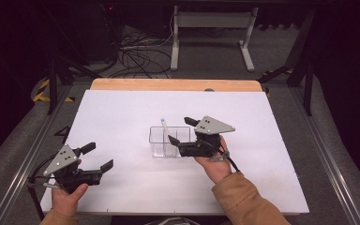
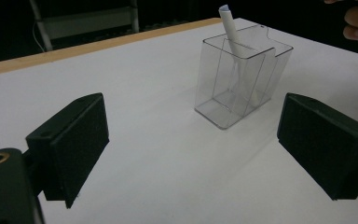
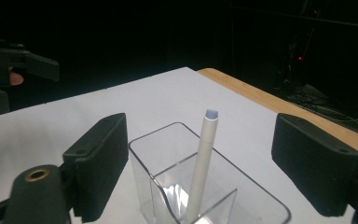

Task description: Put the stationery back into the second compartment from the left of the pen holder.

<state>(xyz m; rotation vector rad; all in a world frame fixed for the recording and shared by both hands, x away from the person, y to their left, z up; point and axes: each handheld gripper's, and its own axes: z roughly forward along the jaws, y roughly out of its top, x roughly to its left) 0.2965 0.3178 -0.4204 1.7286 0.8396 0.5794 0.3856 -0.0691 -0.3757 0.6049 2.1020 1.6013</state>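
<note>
The white desk (image 1: 122, 117) is kept bare but for a clear two-compartment holder (image 1: 169, 141), set just in front of the right claw (image 1: 180, 130) where it is easily reached. A white pen (image 3: 203, 163) is leaned upright in one compartment, between the right claw's parted jaws and untouched by them. The left claw (image 1: 98, 157) is held apart and empty, well to the side, so the work is left unobstructed.

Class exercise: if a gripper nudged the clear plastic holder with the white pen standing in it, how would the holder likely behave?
The clear holder looks thin-walled and light, so it would probably slide on the smooth white table. It stands taller than it is deep, so a high push might tip it. The white pen leans loosely inside and would likely rattle or shift.
</note>
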